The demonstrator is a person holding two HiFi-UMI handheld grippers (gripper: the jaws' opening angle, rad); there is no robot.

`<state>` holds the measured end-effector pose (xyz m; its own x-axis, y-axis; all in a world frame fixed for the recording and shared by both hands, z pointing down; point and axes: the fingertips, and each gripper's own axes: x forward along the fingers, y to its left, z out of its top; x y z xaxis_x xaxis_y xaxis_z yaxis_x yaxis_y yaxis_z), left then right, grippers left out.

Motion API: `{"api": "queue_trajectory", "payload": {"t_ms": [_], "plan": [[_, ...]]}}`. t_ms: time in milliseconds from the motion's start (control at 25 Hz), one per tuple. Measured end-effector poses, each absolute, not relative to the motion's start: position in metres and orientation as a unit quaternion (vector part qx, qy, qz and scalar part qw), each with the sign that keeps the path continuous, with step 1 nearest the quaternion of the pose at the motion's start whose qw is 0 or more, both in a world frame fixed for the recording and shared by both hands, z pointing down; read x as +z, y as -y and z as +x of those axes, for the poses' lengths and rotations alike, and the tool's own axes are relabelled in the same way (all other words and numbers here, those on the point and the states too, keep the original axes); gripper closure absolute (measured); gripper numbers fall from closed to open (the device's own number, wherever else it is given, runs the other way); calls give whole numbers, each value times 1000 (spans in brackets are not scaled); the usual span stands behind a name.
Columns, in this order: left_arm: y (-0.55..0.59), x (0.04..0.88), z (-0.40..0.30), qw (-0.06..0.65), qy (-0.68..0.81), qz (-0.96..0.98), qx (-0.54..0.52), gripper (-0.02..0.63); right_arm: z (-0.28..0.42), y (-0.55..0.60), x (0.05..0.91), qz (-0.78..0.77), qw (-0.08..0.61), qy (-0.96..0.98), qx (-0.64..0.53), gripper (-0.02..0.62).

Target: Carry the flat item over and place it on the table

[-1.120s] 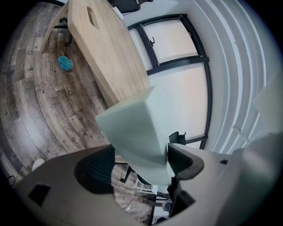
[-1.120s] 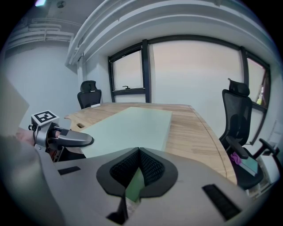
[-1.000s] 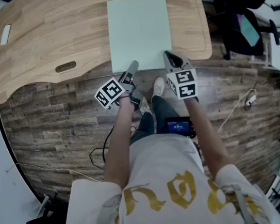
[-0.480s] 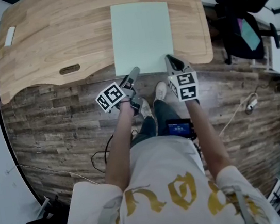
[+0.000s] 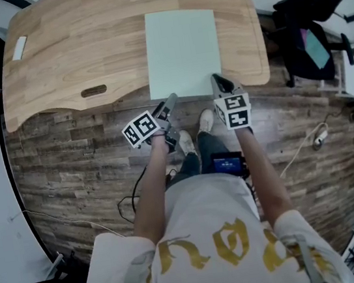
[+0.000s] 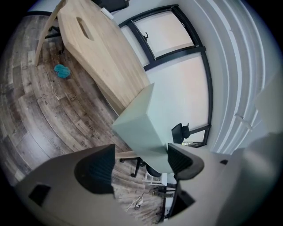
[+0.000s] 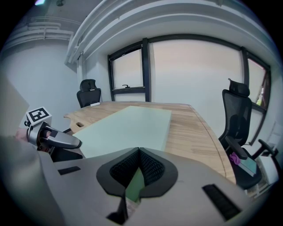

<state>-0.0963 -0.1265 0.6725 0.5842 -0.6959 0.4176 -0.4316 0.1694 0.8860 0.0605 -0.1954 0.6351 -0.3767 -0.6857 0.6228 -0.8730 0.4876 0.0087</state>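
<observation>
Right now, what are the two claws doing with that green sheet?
Right claw shut on green sheet, near edge. Left claw open beside it. Sheet flat over wooden table. Nothing blocking it.

Soft, even daylight fills all three views, strongest from the windows at 12 o'clock in the right gripper view, where the panes wash out to a pale pink. The worktop and the flat item are evenly lit, without glare, and shadows are faint. Both gripper views bend hard at the rim and darken to black corners. The left hand-held gripper looks soft, probably too near for focus.
</observation>
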Motion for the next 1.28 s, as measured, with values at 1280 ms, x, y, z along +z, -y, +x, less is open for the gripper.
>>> {"api": "queue_trajectory", "payload": {"t_ms": [1280], "plan": [[121,606,-106,493,472,731,7,298,67,196,633,499,248,795,240,598]]}}
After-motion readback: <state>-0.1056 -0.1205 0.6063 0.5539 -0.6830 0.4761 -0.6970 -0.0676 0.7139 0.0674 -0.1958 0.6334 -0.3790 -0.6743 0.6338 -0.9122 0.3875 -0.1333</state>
